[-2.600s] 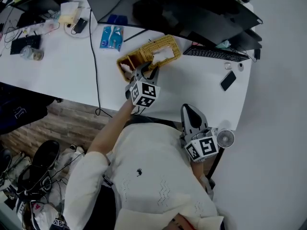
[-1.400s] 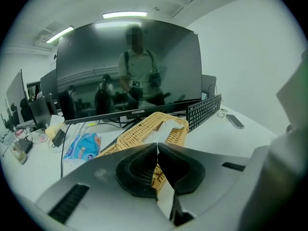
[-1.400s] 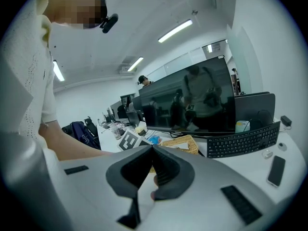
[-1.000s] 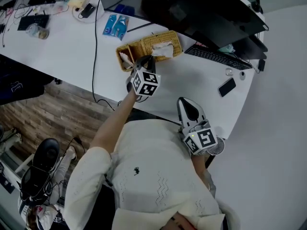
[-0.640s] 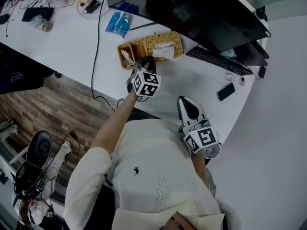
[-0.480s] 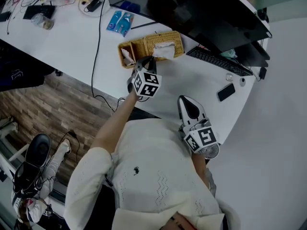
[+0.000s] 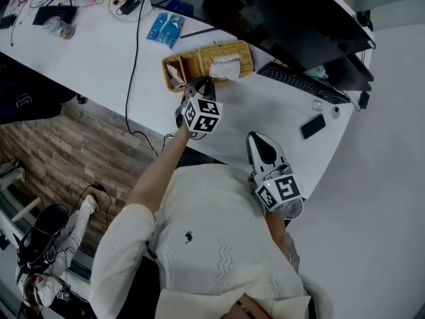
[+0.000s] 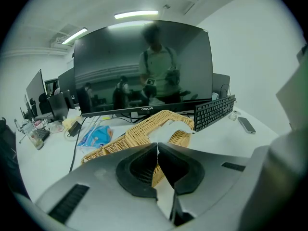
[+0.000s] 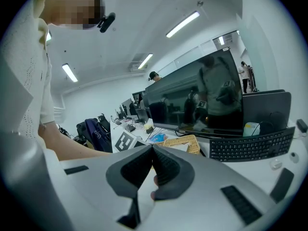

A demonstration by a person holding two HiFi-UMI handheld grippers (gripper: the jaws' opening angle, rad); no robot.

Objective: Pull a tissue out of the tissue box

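The tissue (image 7: 224,65) stands crumpled out of the slot in the top of a woven wicker tissue box (image 7: 199,58), which lies on the white desk (image 7: 99,52) in the upper middle of the head view, angled so that its right end sits higher in the frame. A smaller open section at the box's lower left end holds something pale that is too small to identify. Just below the box, the left claw (image 8: 157,146) points at it with its jaws pressed together and nothing pinched between them. In the left gripper view the tissue rises just beyond the closed tips, and whether it touches them cannot be told. The right claw (image 9: 153,148) is well apart from the box, low and right of centre in the head view, over the near edge of the desk. Its jaws are also pressed together and empty. To the upper left of the box lies a blue packet (image 7: 166,28), with a black cable (image 7: 131,65) running down the desk beside it. A large dark monitor (image 7: 279,12) fills the top of the head view, and a black keyboard (image 7: 299,82) lies to the right of the box. A dark phone (image 7: 312,126) lies lower on the desk, right of centre.
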